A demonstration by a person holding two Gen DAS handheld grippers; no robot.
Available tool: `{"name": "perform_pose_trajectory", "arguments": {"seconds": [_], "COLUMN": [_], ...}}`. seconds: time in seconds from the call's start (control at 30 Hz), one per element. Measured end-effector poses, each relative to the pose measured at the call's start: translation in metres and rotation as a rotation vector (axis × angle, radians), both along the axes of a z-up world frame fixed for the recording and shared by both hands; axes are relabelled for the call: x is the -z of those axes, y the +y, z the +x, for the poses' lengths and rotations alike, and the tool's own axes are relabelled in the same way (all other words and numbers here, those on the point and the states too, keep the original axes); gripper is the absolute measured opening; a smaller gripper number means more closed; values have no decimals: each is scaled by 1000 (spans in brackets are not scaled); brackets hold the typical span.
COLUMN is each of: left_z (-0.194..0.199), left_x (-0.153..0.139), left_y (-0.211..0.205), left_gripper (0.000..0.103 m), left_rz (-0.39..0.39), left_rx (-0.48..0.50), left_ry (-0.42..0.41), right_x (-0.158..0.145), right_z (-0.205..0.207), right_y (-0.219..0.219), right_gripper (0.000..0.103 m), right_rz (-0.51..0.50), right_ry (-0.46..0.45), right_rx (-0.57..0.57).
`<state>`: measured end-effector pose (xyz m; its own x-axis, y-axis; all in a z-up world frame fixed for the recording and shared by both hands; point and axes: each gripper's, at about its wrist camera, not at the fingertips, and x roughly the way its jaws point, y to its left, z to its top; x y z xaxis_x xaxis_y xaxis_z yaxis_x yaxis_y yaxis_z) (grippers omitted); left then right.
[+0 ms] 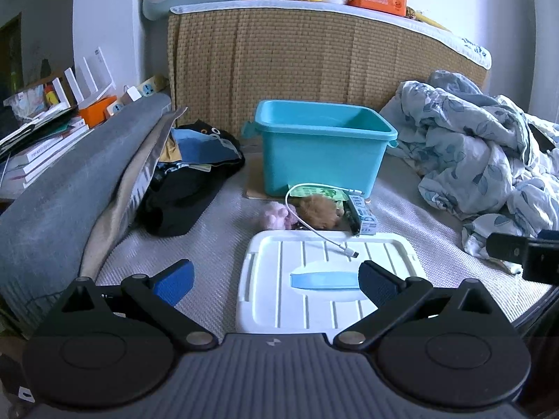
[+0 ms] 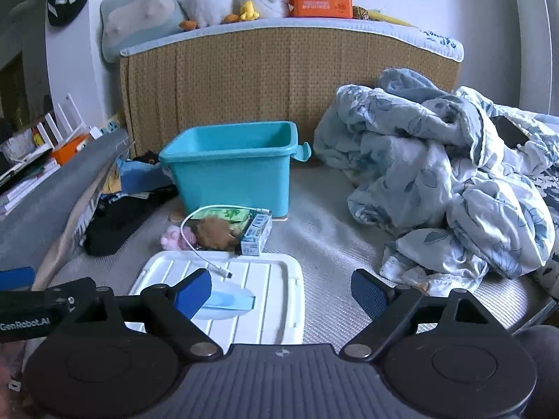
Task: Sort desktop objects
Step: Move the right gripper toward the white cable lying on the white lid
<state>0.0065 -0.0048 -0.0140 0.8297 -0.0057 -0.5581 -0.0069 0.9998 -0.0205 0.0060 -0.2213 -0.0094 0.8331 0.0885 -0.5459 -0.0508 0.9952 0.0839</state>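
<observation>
A teal plastic bin (image 1: 321, 146) (image 2: 234, 171) stands open on the bed, its white lid (image 1: 325, 279) (image 2: 241, 300) lying flat in front of it. Between bin and lid lies a small heap: a pink plush (image 1: 276, 216) (image 2: 174, 239), a brown furry toy (image 1: 319, 211) (image 2: 215, 232), a green packet (image 1: 314, 192) (image 2: 223, 213), a small carton (image 1: 363, 217) (image 2: 256, 234) and a white cable (image 1: 314, 227) (image 2: 206, 256) trailing onto the lid. My left gripper (image 1: 276, 284) hovers open over the lid's near end. My right gripper (image 2: 281, 293) is open above the lid's right edge, nothing between its fingers.
A crumpled floral duvet (image 1: 482, 167) (image 2: 436, 188) fills the right side. Dark clothes (image 1: 195, 181) (image 2: 118, 220) and a grey bolster (image 1: 66, 188) line the left. A woven headboard (image 1: 314, 70) with plush toys and an orange first-aid box (image 2: 319, 0) stands behind.
</observation>
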Motion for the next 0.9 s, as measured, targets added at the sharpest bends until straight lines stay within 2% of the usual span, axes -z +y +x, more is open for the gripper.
{"name": "perform_pose_trajectory", "arguments": {"seconds": [0.3,0.47,0.6,0.73,0.9], "left_z": [2,13,26,34,34], "left_x": [6,12,22,30,31], "left_y": [-3,-5,-4,-1,1], "left_gripper": [103,103,103,103,103], "left_rz": [-8,2,8,13,13], "left_rx": [-4,-12,-21,-31,-35], "left_ry": [12,8,55,96,115], "right_x": [3,7,11,16,17], "right_z": [4,12,24,27,25], "right_y": [4,1,-1,1,8], "right_gripper": [91,89,88,88,88], "right_rz": [-8,69,101,87,34], "right_ry": [9,44,70,99,87], "right_rx": [-22,-12,-3,5,-22]}}
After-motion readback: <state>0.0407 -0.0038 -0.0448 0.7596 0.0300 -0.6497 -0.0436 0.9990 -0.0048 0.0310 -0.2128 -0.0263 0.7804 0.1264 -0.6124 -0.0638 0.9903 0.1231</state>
